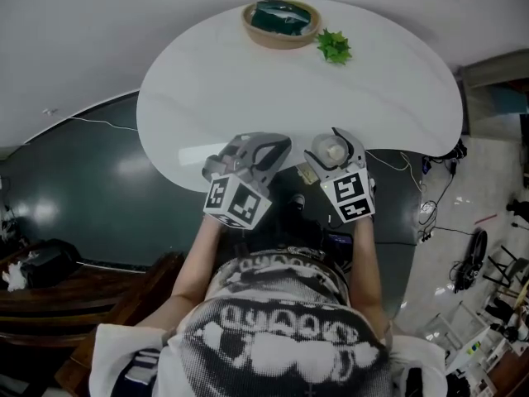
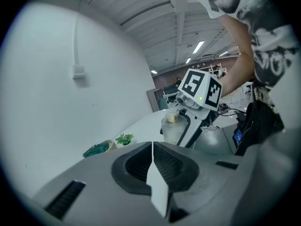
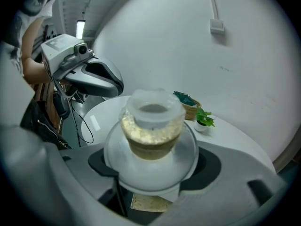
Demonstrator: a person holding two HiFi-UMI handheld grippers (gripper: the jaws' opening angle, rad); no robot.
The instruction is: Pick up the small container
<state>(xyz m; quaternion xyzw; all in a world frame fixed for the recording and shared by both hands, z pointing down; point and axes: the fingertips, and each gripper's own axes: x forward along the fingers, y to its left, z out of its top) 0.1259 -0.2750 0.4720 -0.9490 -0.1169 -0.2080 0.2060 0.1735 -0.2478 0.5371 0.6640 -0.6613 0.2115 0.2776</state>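
The right gripper (image 1: pixel 335 139) has its jaws spread wide and clamped on the small container (image 1: pixel 333 150), a frosted pot with a pale lid and yellowish-brown contents. It sits over the near edge of the round white surface (image 1: pixel 248 81); I cannot tell whether it is clear of the top. The left gripper (image 2: pixel 152 149) is just beside it, jaws pressed together with nothing in them.

At the far edge of the surface stands a woven basket (image 1: pixel 281 35) with something teal (image 1: pixel 279 15) inside, and a small green plant (image 1: pixel 334 46) just to its right, both well apart from the grippers. Cables (image 1: pixel 438 197) trail over the floor at the right.

In the right gripper view the container fills the middle and hides the jaw tips and much of the surface. A yellowish square shows under it, too blurred to read. Each gripper's cube (image 1: pixel 237 203) bears black-and-white square markers. The print on the person's shirt (image 1: pixel 281 329) is illegible.
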